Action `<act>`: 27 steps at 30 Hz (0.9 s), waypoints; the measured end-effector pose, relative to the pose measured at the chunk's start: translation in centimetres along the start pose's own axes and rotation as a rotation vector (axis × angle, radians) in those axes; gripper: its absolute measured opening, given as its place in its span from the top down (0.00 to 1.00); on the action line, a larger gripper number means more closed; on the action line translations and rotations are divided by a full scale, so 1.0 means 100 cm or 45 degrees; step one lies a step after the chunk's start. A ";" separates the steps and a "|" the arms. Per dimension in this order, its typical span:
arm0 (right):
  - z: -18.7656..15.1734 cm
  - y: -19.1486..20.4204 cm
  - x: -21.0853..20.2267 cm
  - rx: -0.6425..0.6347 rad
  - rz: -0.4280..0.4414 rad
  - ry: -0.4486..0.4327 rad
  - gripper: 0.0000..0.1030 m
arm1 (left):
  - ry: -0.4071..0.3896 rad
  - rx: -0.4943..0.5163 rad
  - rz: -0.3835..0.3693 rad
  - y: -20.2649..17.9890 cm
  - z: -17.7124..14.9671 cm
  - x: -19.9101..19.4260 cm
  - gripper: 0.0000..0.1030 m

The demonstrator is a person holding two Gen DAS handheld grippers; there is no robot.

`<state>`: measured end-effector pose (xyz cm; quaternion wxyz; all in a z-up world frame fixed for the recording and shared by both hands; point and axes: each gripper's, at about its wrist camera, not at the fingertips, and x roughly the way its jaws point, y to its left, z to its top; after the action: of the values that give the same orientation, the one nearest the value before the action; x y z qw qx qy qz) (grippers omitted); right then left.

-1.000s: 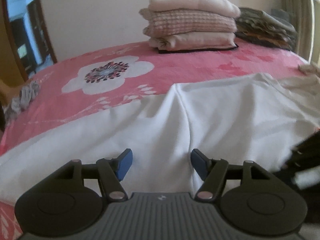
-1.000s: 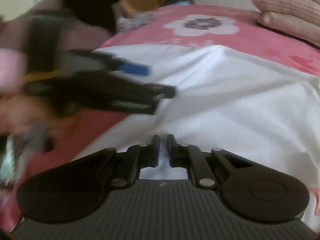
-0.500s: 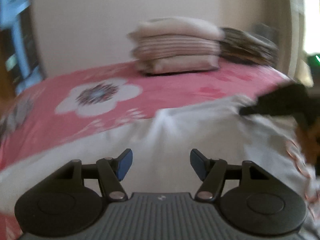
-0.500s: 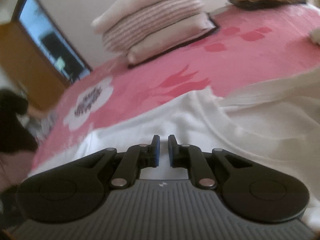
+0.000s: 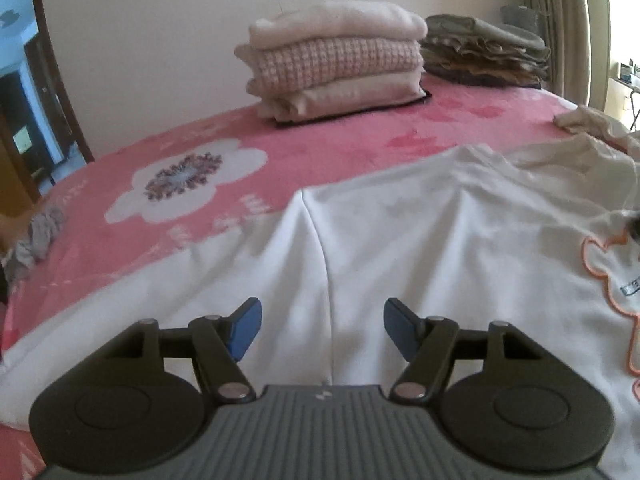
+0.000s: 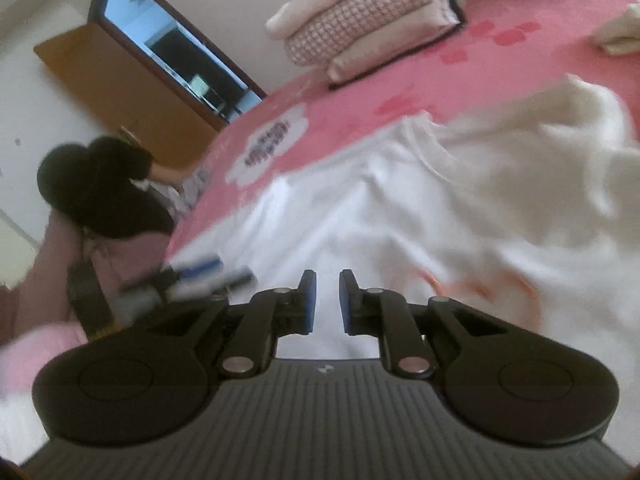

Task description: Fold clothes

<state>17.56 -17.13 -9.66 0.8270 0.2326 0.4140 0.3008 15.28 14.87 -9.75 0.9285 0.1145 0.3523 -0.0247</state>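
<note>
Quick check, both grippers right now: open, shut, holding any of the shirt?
Left gripper: open wide above the white shirt, nothing between the jaws.
Right gripper: jaws have just been opening, now a narrow gap, no cloth in it.

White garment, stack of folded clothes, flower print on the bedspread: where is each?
white garment (image 5: 420,240), left wrist view, its flat middle.
stack of folded clothes (image 5: 340,64), left wrist view, checked middle layer.
flower print (image 5: 182,172), left wrist view, dark centre.

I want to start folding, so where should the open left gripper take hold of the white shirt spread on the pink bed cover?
Probably the white shirt's raised crease straight ahead of the left gripper. It stands up off the pink floral bed cover, so open jaws coming forward and down could straddle it; flat cloth alongside offers no edge.
</note>
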 end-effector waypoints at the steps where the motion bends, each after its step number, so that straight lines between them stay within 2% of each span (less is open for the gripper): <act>1: -0.006 -0.003 -0.010 -0.006 -0.025 0.007 0.87 | -0.007 -0.003 0.001 -0.002 0.002 -0.004 0.33; 6: -0.027 -0.034 -0.058 0.109 -0.144 -0.040 0.84 | -0.018 -0.038 -0.070 -0.023 0.008 -0.019 0.30; 10: -0.031 -0.059 -0.105 0.158 -0.269 -0.177 0.77 | 0.022 -0.037 -0.157 -0.049 0.009 -0.025 0.23; 13: -0.034 -0.077 -0.140 0.226 -0.344 -0.299 0.71 | 0.054 -0.025 -0.217 -0.068 0.006 -0.024 0.22; 16: -0.034 -0.098 -0.162 0.300 -0.396 -0.380 0.67 | 0.071 -0.017 -0.238 -0.083 0.003 -0.018 0.22; 19: -0.027 -0.107 -0.164 0.288 -0.421 -0.401 0.63 | 0.087 -0.037 -0.238 -0.091 0.000 -0.009 0.22; 22: -0.013 -0.103 -0.153 0.191 -0.443 -0.403 0.59 | 0.102 -0.074 -0.227 -0.093 -0.002 0.000 0.22; 25: 0.004 -0.108 -0.151 0.121 -0.570 -0.477 0.52 | 0.134 -0.113 -0.217 -0.091 -0.006 0.007 0.22; 27: 0.014 -0.123 -0.155 0.161 -0.658 -0.520 0.50 | 0.143 -0.119 -0.215 -0.089 -0.009 0.009 0.22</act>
<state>15.12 -36.80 -8.24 0.9257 0.2265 0.3028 0.0021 14.21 6.42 -12.77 0.9062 0.0421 0.4130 -0.0798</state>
